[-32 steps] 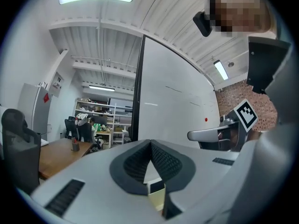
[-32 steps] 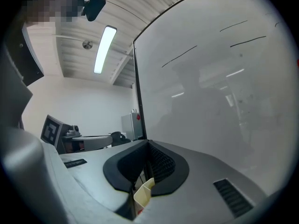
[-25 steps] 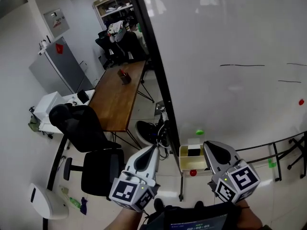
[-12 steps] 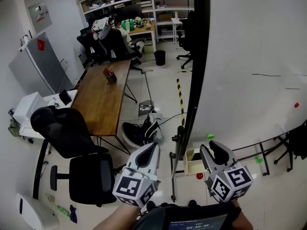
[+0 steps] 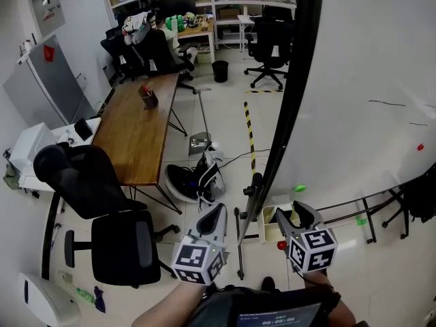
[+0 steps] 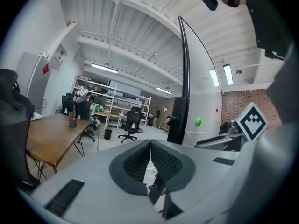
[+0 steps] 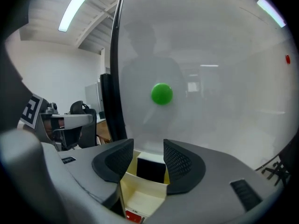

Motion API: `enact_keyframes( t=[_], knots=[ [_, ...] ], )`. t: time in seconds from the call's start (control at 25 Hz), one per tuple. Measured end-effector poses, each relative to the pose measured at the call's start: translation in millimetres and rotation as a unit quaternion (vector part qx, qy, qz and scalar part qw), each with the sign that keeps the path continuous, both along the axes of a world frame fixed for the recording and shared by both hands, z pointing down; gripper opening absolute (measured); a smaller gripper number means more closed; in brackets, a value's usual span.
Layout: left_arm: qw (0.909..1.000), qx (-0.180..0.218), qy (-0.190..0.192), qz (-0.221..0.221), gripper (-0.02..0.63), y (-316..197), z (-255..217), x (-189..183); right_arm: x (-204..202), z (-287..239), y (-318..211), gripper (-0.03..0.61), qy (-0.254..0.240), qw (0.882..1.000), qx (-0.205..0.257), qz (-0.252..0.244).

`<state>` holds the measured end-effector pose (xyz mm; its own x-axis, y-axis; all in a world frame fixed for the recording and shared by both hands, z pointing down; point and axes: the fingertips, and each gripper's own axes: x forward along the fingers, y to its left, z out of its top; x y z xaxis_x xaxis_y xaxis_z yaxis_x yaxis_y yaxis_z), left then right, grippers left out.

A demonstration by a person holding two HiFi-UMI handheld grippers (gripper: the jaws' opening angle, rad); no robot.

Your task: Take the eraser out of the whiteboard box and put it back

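A cream whiteboard box (image 7: 140, 195) hangs at the foot of the whiteboard (image 7: 210, 78). A black eraser (image 7: 150, 169) stands upright in it. My right gripper (image 7: 148, 155) points at the box. Its jaws have just been opening and now stand apart, and the eraser shows through the gap, untouched. In the head view the right gripper (image 5: 291, 212) is just right of the box (image 5: 267, 218). The left gripper (image 5: 216, 213) hovers to the box's left. In its own view the left gripper (image 6: 150, 146) has its pads together on nothing.
A green magnet (image 7: 161, 93) sticks to the board above the box and a red one (image 7: 287, 59) further right. The board's black edge post (image 5: 289, 114) runs down to a floor stand. A wooden table (image 5: 136, 128) and black office chairs (image 5: 116, 240) stand on the left.
Both grippers have sunk lower in the head view. The right gripper's jaws, together before, now stand apart. The view has swung to show more of the room.
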<state>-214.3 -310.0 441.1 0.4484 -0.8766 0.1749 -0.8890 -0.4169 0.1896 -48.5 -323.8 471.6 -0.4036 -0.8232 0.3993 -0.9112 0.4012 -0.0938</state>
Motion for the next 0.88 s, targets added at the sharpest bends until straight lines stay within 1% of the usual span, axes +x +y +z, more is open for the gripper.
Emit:
enact_keyframes(
  t=[0.08, 0.2, 0.24, 0.36, 0.44, 0.56, 0.68, 0.88],
  knots=[
    [0.9999, -0.012, 0.0, 0.003, 0.057, 2, 11, 4, 1, 11, 0, 0.215, 0.005, 1.0, -0.013, 0.001],
    [0.9997, -0.022, -0.01, -0.001, 0.057, 3, 24, 7, 3, 21, 0, 0.215, 0.011, 1.0, -0.023, 0.006],
    [0.9996, -0.024, -0.016, -0.003, 0.058, 4, 29, 7, 3, 24, 0, 0.217, 0.014, 0.999, -0.027, 0.008],
    [0.9986, -0.028, -0.044, -0.002, 0.058, 5, 45, 12, 3, 32, 0, 0.256, 0.028, 0.999, -0.038, 0.009],
    [0.9978, -0.034, -0.057, 0.001, 0.058, 8, 56, 17, 2, 36, -1, 0.258, 0.037, 0.998, -0.042, 0.01],
    [0.9975, -0.043, -0.055, 0.0, 0.058, 13, 64, 20, 1, 41, -1, 0.266, 0.05, 0.997, -0.05, 0.011],
    [0.9977, -0.041, -0.053, 0.003, 0.058, 17, 63, 20, -1, 44, -1, 0.279, 0.062, 0.996, -0.058, 0.015],
    [0.9981, -0.037, -0.048, 0.008, 0.057, 21, 59, 21, 0, 47, -3, 0.28, 0.069, 0.995, -0.068, 0.029]
  ],
)
